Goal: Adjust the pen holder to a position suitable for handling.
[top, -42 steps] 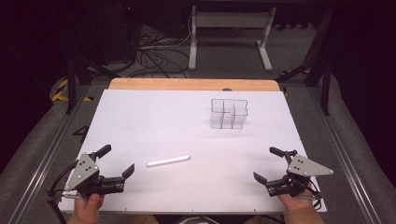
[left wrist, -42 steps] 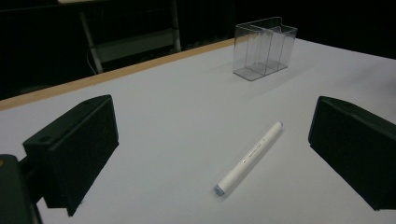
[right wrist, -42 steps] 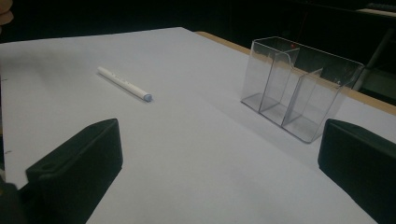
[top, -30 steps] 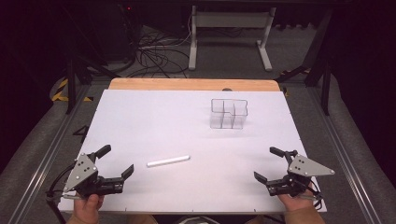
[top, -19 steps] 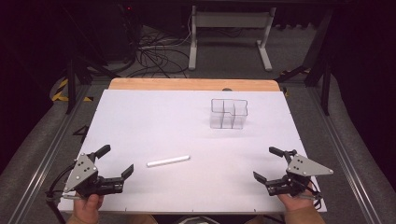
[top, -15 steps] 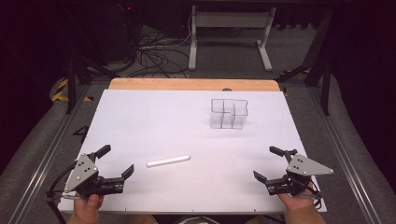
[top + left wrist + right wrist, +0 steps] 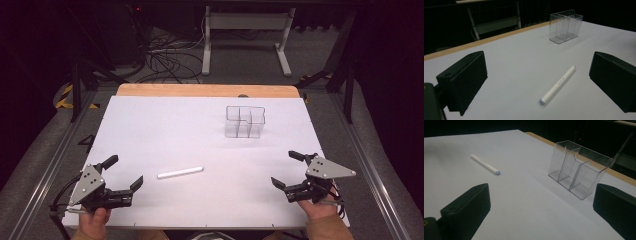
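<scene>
A white marker pen [image 7: 180, 172] lies flat on the white table [image 7: 165, 130], near the front middle. It shows ahead of my left gripper's jaws [image 7: 558, 84] and far left in the right gripper view [image 7: 484, 164]. A clear plastic holder [image 7: 244, 121] with several compartments stands upright toward the back right [image 7: 565, 26] [image 7: 579, 168]. It holds nothing. My left gripper [image 7: 123, 174] rests open at the front left corner, a short way left of the pen. At the front right, my right gripper [image 7: 287, 170] is open too, with nothing between its jaws.
The table's wooden far edge [image 7: 207, 90] borders a dark floor with cables [image 7: 165, 55] and a white desk frame [image 7: 245, 30]. Metal rails [image 7: 60, 150] run along both sides of the table. A hand holds each gripper at the front edge.
</scene>
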A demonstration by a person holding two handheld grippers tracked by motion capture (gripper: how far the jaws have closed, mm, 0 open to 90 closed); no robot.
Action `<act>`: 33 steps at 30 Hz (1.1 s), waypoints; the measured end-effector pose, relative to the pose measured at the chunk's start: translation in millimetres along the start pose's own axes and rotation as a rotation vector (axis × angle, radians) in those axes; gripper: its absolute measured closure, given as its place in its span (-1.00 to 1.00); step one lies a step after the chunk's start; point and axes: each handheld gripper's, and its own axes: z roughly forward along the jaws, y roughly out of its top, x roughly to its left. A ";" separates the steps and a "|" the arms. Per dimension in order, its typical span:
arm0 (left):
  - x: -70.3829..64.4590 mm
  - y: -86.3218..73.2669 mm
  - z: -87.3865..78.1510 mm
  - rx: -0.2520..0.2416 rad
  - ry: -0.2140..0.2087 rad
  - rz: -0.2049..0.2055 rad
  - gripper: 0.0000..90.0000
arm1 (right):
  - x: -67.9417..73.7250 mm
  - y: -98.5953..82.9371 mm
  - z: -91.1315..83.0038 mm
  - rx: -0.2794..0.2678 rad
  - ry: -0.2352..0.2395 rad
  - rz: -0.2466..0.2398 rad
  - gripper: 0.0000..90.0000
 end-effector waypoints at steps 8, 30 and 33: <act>-0.8 0.1 0.9 0.004 -0.001 0.004 -0.95 | -7.9 13.5 5.0 -0.005 0.012 0.007 -0.99; -0.8 -0.1 0.8 0.007 -0.007 0.005 -0.95 | -11.4 40.0 13.6 -0.008 0.037 -0.015 -0.91; -0.8 -0.3 0.4 0.007 -0.008 0.006 -0.95 | -12.0 45.4 13.9 0.016 0.053 -0.025 -0.80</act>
